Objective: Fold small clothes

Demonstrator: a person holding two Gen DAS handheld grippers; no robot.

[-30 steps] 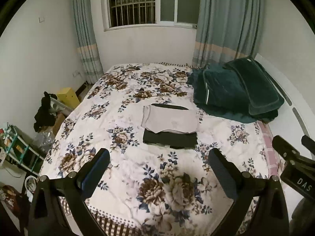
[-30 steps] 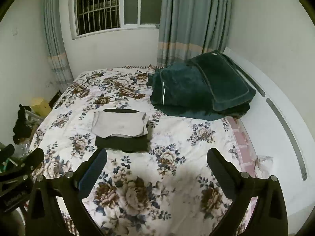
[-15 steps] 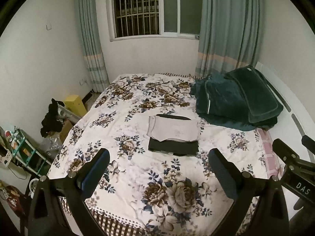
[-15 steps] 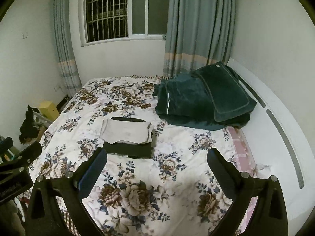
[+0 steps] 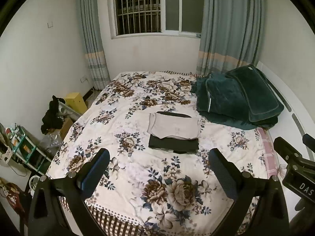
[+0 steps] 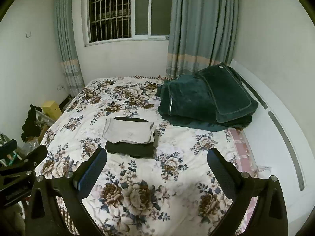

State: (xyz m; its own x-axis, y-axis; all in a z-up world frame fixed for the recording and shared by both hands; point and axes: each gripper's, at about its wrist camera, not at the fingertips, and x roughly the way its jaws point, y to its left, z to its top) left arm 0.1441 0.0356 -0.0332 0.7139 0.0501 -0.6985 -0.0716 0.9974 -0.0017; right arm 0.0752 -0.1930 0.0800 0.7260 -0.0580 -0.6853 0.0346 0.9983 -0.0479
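On the bed with the white floral-print quilt [image 5: 137,179] a small stack sits near the middle: a pale grey folded garment [image 5: 174,126] lies squarely on top of a black folded garment [image 5: 173,145], whose near edge and a thin strip at the far side show beyond it. Both look flat and even-edged, so I would judge them already folded and piled here to keep the finished pieces together, away from the heap of dark green plush blankets [image 5: 236,98] bundled toward the headboard side, well apart from the stack. The left gripper [image 5: 158,174] is held above the foot of the bed, angled down over the quilt toward the stack, its two black fingers spread wide with nothing between them. The right gripper [image 6: 156,172] is posed the same way just beside it, jaws likewise wide apart and empty; its body shows at the right edge of the left camera's view, so the two hands are close together and level. Neither tool touches any cloth. No unfolded small garment is visible on the quilt from here, which suggests the folding is at or close to its end, though a black cloth [image 5: 52,116] hangs over clutter on the floor by the wall.
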